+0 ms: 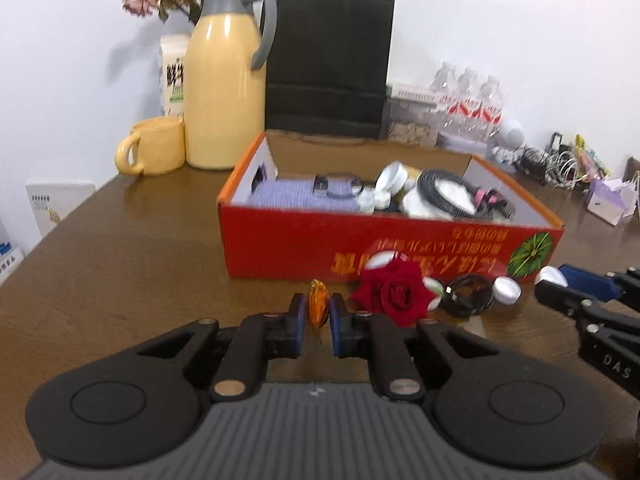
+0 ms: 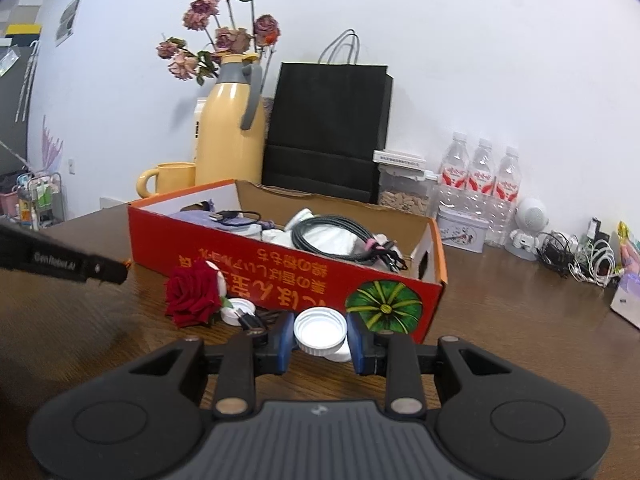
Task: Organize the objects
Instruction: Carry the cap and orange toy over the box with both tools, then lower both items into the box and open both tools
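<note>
- left claw (image 1: 319,312): clamped on small orange item (image 1: 318,307); my right claw (image 2: 321,336): clamped on white lid (image 2: 320,330).
- step: loading red box (image 1: 392,236); next, carry both over its rim, release.

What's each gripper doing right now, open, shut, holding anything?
Left gripper: shut on a small orange wrapped candy.
Right gripper: shut on a white bottle cap.
</note>
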A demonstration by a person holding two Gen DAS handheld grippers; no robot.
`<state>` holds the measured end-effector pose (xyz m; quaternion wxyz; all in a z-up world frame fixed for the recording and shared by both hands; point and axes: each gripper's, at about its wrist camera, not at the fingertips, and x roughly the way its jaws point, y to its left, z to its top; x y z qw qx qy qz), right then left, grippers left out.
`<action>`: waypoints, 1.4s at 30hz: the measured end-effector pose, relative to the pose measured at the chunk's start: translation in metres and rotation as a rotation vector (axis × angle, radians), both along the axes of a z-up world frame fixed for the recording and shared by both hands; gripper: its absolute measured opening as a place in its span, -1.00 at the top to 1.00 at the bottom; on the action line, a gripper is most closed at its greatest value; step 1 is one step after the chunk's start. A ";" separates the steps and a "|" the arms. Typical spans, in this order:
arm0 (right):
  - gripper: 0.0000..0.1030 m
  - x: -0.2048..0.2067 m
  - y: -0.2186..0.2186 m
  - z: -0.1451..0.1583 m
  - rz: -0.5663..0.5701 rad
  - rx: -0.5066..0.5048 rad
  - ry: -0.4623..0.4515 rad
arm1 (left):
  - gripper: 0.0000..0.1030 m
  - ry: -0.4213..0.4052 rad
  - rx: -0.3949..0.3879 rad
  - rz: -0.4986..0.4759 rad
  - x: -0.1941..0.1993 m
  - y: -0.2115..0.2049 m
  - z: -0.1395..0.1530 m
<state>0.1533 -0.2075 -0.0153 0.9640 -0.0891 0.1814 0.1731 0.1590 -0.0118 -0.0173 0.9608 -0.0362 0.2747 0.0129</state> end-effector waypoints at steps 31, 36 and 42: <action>0.47 0.126 0.085 0.035 0.069 -0.093 -0.054 | 0.74 -0.165 0.004 -0.102 0.113 0.007 0.043; 0.47 0.142 0.084 0.027 0.062 -0.068 -0.036 | 0.74 -0.145 -0.034 -0.112 0.135 0.012 0.033; 0.47 0.156 0.082 0.021 0.063 -0.056 -0.013 | 0.74 -0.101 -0.040 -0.124 0.150 0.018 0.021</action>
